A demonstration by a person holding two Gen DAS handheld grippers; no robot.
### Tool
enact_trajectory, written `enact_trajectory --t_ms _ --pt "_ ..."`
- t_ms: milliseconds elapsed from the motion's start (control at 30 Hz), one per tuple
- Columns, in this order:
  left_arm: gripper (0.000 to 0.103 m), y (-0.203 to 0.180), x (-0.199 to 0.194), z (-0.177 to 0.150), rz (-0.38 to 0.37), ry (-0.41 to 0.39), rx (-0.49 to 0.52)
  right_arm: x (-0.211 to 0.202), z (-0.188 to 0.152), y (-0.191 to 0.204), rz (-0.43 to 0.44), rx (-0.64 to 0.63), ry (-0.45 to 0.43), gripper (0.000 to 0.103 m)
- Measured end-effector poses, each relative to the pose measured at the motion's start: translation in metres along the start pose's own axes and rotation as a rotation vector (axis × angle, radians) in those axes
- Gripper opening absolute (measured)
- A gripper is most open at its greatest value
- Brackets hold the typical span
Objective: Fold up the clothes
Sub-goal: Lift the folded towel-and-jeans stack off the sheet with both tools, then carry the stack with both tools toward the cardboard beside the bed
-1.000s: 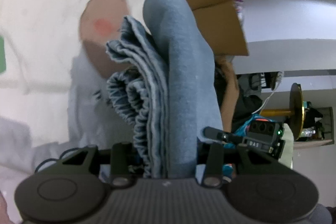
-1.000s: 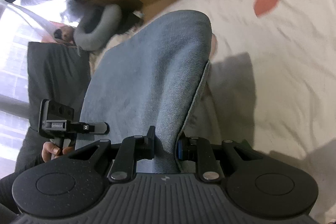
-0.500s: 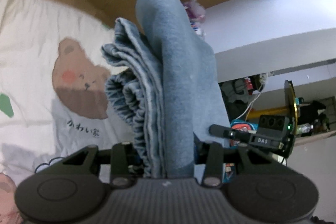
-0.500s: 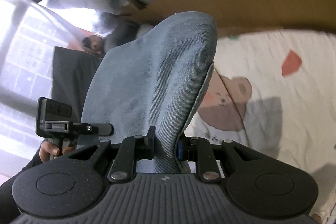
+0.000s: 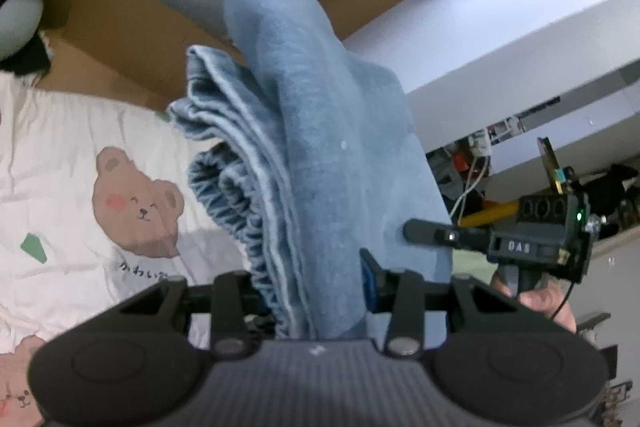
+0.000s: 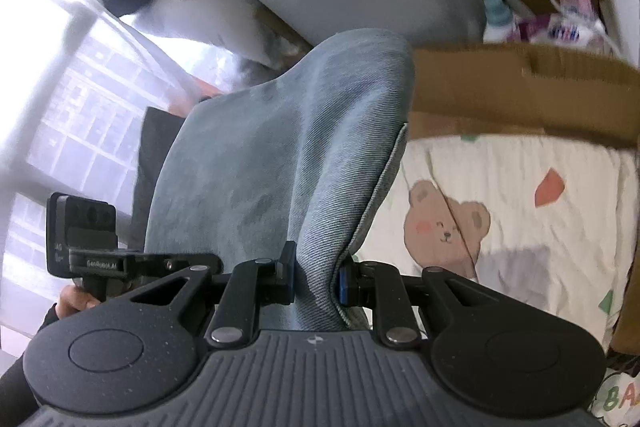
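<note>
The light-blue denim garment (image 5: 320,155) hangs in the air above the bed sheet (image 5: 60,155), gathered into thick folds with a ruffled elastic edge on its left side. The left hand-held gripper (image 5: 316,291) clamps that bunched end; the right hand-held gripper (image 6: 316,275) pinches a thinner hemmed fold. Brown bears are printed on the white sheet.

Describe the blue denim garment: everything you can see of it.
The denim garment is pale blue, soft-looking twill, bunched into several layers with a gathered elastic waistband and a stitched hem edge showing. It is clamped at two places: the left gripper pinches a thick stack of folds, the right gripper a thinner fold. The cloth arches up out of each grip, above the bear-print sheet.
</note>
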State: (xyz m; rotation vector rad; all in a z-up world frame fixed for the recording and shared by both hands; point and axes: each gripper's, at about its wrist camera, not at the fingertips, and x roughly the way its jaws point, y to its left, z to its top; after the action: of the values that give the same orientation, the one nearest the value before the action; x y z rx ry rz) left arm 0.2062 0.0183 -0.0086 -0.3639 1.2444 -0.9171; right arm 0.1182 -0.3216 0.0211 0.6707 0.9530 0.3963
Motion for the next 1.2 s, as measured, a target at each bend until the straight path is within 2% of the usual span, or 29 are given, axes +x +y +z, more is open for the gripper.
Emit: enact_trajectory --t_ms 167,400,567,700,967,1067,1200 --pt "0.043 -0.035 -0.016 0.005 -0.002 -0.016 0.022 -0.041 0.009 0.026 0.004 -0.018 -0.037 0.019" --pt "0.043 -0.076 -0.018 0.008 -0.024 -0.032 0.051 -0.093 0.016 0.052 -0.028 -0.075 -0.099 0.02" --pt "0.043 -0.108 -0.011 0.007 -0.021 -0.012 0.1 -0.127 0.009 0.053 -0.059 -0.061 -0.137 0.02" --pt "0.043 -0.119 -0.004 0.0 -0.032 -0.003 0.103 -0.149 0.001 0.055 -0.089 -0.05 -0.162 0.02" --pt "0.043 -0.123 0.017 -0.008 -0.031 -0.021 0.096 -0.162 0.006 0.038 -0.085 -0.044 -0.185 0.02" --pt "0.043 -0.132 0.022 -0.005 -0.022 -0.048 0.128 -0.161 0.011 0.027 -0.083 -0.052 -0.194 0.02" --pt "0.043 -0.136 0.043 0.004 -0.046 -0.067 0.145 -0.167 0.021 0.014 -0.085 -0.066 -0.222 0.02"
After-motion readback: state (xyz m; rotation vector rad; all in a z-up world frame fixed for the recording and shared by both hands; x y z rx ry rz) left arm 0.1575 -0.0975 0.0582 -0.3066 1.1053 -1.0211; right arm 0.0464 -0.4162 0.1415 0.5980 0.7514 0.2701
